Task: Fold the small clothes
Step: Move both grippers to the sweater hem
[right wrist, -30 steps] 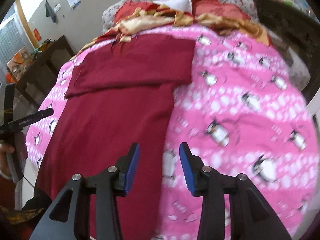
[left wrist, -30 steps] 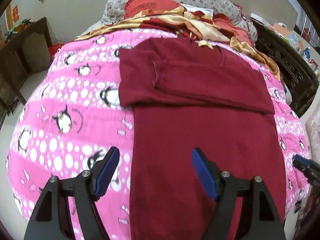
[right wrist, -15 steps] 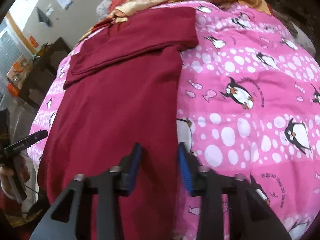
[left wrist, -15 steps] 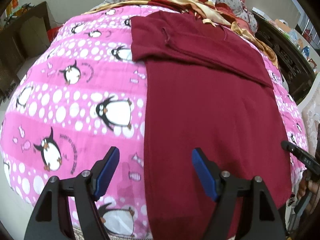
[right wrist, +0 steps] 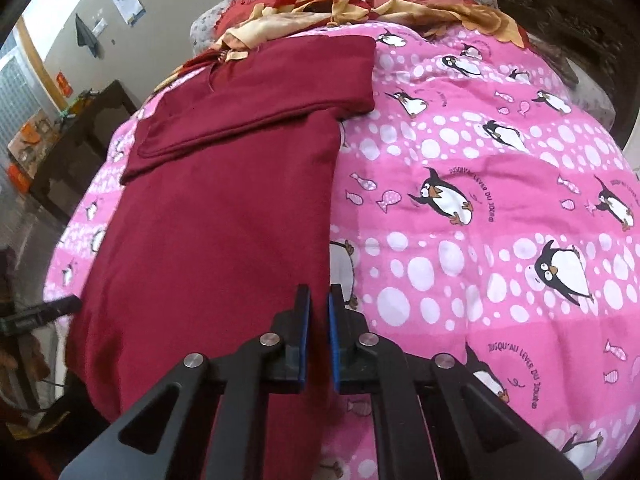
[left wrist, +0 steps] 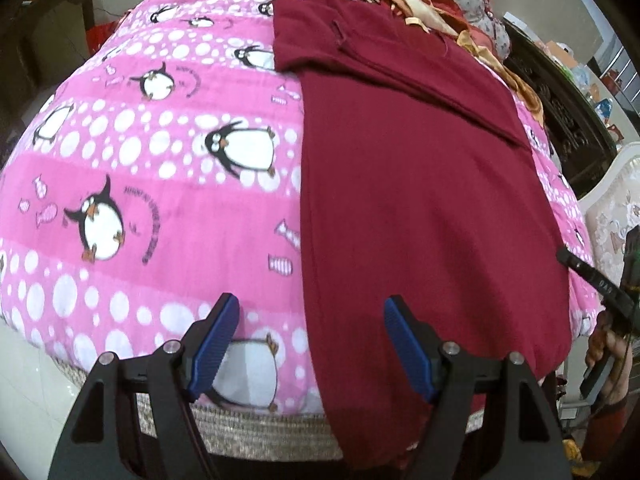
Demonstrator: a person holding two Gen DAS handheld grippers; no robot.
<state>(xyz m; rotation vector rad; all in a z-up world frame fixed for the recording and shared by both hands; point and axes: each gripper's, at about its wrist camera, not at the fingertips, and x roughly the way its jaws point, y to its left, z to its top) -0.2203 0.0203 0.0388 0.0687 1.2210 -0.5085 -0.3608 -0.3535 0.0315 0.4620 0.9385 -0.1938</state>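
Observation:
A maroon garment (left wrist: 420, 200) lies flat on the pink penguin quilt (left wrist: 160, 180), its sleeves folded across the top and its hem hanging over the near bed edge. My left gripper (left wrist: 312, 304) is open and hovers over the garment's left edge near the hem, one finger above the quilt and one above the cloth. In the right wrist view the same garment (right wrist: 220, 220) has its right edge running between my right gripper (right wrist: 319, 294), whose jaws are closing and pinch the cloth. The quilt (right wrist: 480, 160) lies to its right.
Pillows and a red-and-gold blanket (right wrist: 360, 4) are heaped at the head of the bed. Dark wooden furniture (right wrist: 72, 148) stands beside the bed. A white upholstered piece (left wrist: 612, 208) is at the right. A woven mat edge (left wrist: 260, 428) shows under the quilt.
The right jaws went from wide apart to nearly together on the garment's right edge. The left gripper slid back toward the near bed edge and dipped, still open.

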